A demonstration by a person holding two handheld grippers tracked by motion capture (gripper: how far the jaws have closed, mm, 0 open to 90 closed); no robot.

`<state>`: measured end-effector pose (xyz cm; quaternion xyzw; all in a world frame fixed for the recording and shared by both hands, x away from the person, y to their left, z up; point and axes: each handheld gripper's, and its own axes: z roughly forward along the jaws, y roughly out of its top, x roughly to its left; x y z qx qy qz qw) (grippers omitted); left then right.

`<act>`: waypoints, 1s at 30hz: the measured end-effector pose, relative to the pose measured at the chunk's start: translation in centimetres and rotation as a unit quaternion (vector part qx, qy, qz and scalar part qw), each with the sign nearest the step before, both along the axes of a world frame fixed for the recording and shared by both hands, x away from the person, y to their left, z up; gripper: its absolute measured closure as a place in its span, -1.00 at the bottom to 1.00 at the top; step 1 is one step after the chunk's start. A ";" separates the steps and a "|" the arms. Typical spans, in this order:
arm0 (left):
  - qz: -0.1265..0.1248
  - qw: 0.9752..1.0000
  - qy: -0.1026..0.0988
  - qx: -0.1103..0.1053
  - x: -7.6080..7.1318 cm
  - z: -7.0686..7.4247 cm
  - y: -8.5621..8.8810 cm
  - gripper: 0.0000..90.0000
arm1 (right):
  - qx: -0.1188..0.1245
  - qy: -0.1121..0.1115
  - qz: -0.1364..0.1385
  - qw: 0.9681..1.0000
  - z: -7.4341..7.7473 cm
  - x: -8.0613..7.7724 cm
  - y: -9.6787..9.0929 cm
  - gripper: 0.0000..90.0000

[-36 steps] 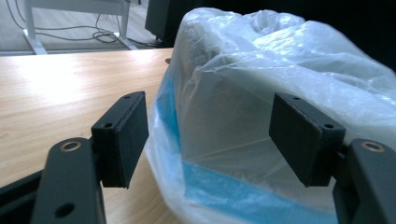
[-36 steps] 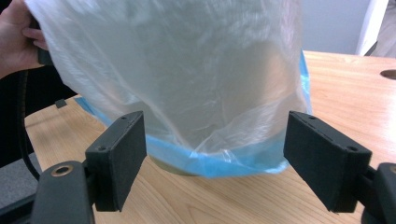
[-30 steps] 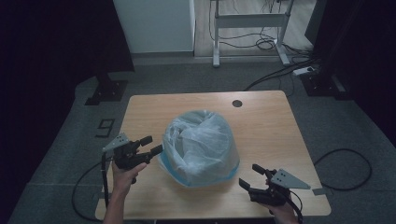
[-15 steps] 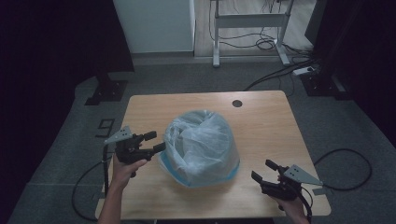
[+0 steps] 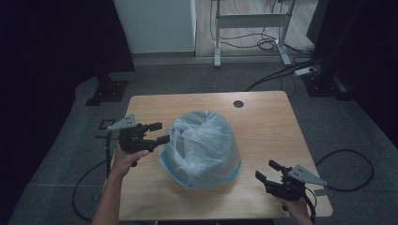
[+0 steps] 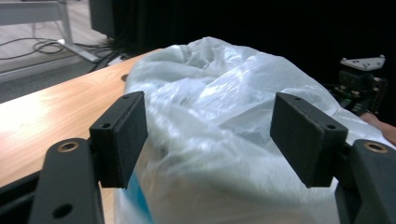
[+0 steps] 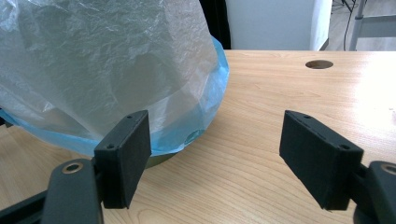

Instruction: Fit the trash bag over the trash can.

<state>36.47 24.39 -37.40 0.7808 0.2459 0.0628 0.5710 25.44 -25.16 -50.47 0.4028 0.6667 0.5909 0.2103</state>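
The big puffy plastic bag (image 5: pixel 202 147) sits in the middle of the table (image 5: pixel 267 117), with the left gripper (image 5: pixel 157 132) wide open right beside it and the right gripper (image 5: pixel 268 171) open near it, ready to grab.

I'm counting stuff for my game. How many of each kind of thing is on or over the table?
Plastic bag with a blue rim: 1
Hand-held grippers, left hand-held gripper and right hand-held gripper: 2
Round hole in the table: 1
Total: 4
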 end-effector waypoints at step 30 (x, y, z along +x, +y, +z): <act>-0.108 0.991 0.008 0.082 3.3 3.1 -6.6 -0.24 | 0.011 0.007 0.006 1.000 -0.4 -0.2 -0.2 -0.33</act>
